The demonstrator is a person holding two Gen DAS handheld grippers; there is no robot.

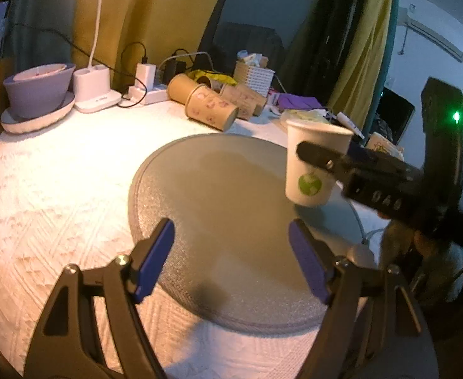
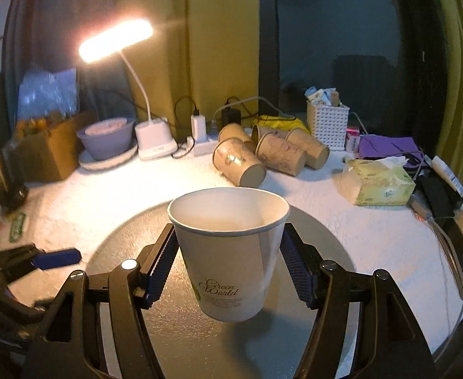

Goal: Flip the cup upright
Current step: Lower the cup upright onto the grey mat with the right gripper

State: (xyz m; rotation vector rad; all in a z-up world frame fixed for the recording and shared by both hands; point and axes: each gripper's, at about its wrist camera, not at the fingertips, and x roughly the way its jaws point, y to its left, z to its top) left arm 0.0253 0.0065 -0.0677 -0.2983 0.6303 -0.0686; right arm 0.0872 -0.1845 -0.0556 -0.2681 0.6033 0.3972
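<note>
A white paper cup (image 2: 231, 252) with a green logo is upright, mouth up, held between the blue pads of my right gripper (image 2: 229, 262), which is shut on its sides just above the round grey mat (image 2: 319, 240). In the left wrist view the same cup (image 1: 313, 164) hangs over the mat's right edge (image 1: 199, 189) with the right gripper's finger (image 1: 323, 156) across it. My left gripper (image 1: 231, 259) is open and empty over the near part of the mat.
Several brown paper cups (image 2: 263, 154) lie on their sides at the back. A lit desk lamp (image 2: 152, 139), a purple bowl (image 2: 106, 139), a power strip (image 2: 203, 147), a white basket (image 2: 327, 128) and a tissue pack (image 2: 376, 183) stand around them on the white cloth.
</note>
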